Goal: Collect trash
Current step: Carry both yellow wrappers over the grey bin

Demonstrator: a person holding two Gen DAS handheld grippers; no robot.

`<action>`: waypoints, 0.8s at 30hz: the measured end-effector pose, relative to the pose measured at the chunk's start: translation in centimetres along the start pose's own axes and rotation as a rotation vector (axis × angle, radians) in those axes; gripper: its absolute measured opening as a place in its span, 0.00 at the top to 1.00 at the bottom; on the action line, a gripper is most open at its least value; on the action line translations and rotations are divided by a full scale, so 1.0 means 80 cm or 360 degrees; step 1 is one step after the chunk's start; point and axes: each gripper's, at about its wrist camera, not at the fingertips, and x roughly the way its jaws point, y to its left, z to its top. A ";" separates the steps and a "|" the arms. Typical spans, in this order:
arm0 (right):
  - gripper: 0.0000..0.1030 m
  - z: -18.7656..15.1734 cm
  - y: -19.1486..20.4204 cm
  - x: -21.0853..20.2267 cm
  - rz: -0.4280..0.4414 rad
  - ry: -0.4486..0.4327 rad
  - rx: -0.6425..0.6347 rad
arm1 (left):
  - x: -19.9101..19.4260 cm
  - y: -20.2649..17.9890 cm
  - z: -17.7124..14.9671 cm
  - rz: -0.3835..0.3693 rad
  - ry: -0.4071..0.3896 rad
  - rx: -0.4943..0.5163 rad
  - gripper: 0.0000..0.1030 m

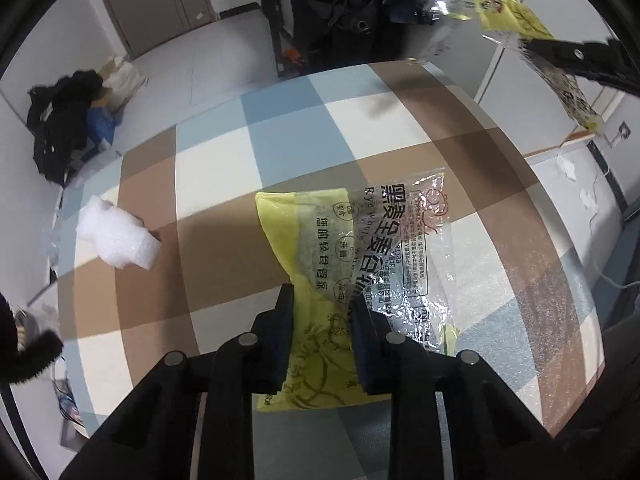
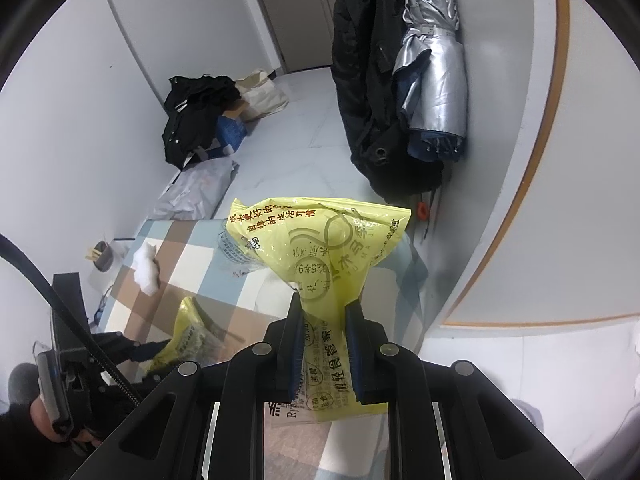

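Two yellow-and-clear bread wrappers are in play. One wrapper lies on the checked tablecloth, and my left gripper straddles its near end with the jaws close around it. It also shows in the right wrist view. My right gripper is shut on the second wrapper and holds it up above the table; it shows at the top right of the left wrist view. A white crumpled foam scrap lies on the table's left side, also in the right wrist view.
A black coat and a silver folded umbrella hang on the wall beyond the table. Clothes and bags are piled on the floor by the far wall. A dark cup stands beside the table's left edge.
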 end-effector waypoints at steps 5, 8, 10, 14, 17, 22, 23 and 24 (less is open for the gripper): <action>0.83 -0.002 0.001 -0.013 0.0001 -0.0031 0.0027 | -0.002 0.009 -0.001 -0.0021 0.0007 -0.0061 0.89; 0.83 -0.004 0.002 -0.023 0.0002 -0.0055 0.0036 | -0.006 0.010 -0.002 -0.0067 0.0001 -0.0093 0.90; 0.83 -0.006 0.001 -0.030 0.0011 -0.0072 0.0050 | -0.012 0.009 -0.003 -0.0077 -0.0020 -0.0096 0.90; 0.83 -0.011 -0.005 -0.048 0.0037 -0.0113 0.0106 | -0.029 0.009 -0.003 -0.0135 -0.0067 -0.0124 0.90; 0.83 -0.018 -0.012 -0.067 0.0075 -0.0157 0.0179 | -0.043 0.009 -0.001 -0.0203 -0.0098 -0.0170 0.90; 0.83 -0.029 -0.024 -0.114 0.0146 -0.0275 0.0284 | -0.080 -0.003 0.013 -0.0269 -0.0225 -0.0187 0.90; 0.83 -0.034 -0.027 -0.126 0.0156 -0.0300 0.0305 | -0.087 -0.006 0.017 -0.0278 -0.0247 -0.0184 0.90; 0.83 -0.039 -0.030 -0.141 0.0180 -0.0336 0.0324 | -0.095 -0.011 0.021 -0.0294 -0.0269 -0.0181 0.90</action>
